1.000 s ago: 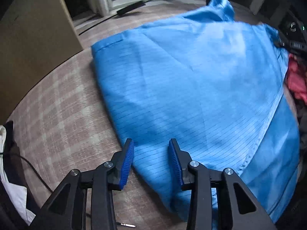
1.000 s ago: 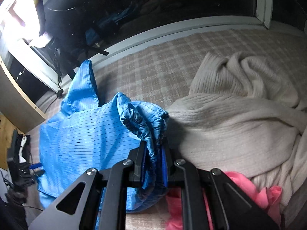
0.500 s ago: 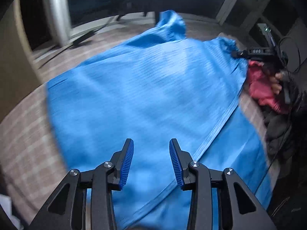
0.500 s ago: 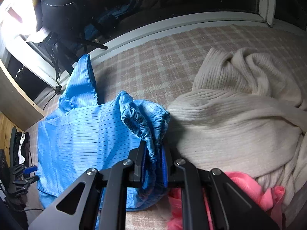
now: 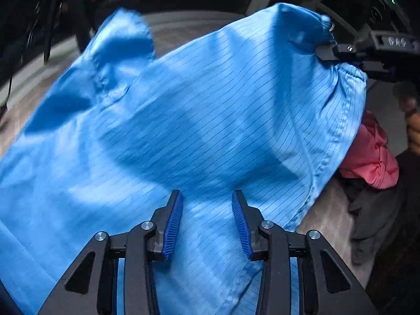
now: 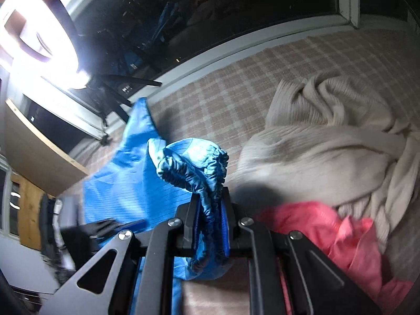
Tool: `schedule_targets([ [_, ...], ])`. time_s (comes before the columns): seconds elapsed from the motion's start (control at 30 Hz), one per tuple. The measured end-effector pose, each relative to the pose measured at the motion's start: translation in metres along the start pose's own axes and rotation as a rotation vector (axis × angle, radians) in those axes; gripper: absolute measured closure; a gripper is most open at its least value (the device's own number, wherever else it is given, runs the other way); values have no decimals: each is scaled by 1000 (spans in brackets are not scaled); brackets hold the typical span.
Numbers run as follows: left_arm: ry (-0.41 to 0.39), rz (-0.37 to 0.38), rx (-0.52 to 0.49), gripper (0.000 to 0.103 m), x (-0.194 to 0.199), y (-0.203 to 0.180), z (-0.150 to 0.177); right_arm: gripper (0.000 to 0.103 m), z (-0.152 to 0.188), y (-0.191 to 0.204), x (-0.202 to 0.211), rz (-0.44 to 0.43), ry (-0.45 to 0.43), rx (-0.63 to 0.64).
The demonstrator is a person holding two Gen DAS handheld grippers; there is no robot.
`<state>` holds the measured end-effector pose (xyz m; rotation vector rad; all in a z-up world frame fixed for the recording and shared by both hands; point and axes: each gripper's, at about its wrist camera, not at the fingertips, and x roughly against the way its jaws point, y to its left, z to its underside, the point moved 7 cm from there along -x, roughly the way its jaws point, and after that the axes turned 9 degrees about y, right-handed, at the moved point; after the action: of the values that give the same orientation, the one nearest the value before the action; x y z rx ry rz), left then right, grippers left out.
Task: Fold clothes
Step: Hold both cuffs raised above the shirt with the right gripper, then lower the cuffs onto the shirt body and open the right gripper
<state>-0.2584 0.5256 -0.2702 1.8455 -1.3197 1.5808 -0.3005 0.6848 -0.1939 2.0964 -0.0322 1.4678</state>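
A plaid bedcover (image 6: 236, 99) beneath a dark window (image 6: 236, 8).

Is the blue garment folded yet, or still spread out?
Still spread, not folded: the blue garment lies open across the checked surface, one elastic cuff pinched and lifted by the right gripper.

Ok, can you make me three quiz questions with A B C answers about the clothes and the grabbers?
1. Where is the pink garment?
A. beside the cream sweater
B. on the blue garment
C. on the floor

2. How many garments lie beside the blue one?
A. one
B. two
C. five

3. What is the right gripper doing?
A. hanging open
B. pinching the blue garment's elastic cuff
C. holding the sweater

Answers: 1 A, pink touches cream; 2 B, pink and cream; 3 B, cuff sits clamped between its pads.
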Motion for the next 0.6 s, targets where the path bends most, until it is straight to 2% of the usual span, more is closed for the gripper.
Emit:
schedule_targets([
  [0.13,-10,-33,10,65,25,13,10,90,13,25,10,-45,8,3],
  [0.23,-36,-82,9,64,60,32,28,90,20,54,13,-59,12,31],
  [0.43,-94,-263,56,61,148,93,104,90,31,131,-2,-72,9,114],
  [0.5,-109,-296,103,61,171,114,130,90,33,157,-16,-63,3,139],
  [0.6,-122,-302,153,61,196,139,171,90,40,194,-43,-60,13,178],
])
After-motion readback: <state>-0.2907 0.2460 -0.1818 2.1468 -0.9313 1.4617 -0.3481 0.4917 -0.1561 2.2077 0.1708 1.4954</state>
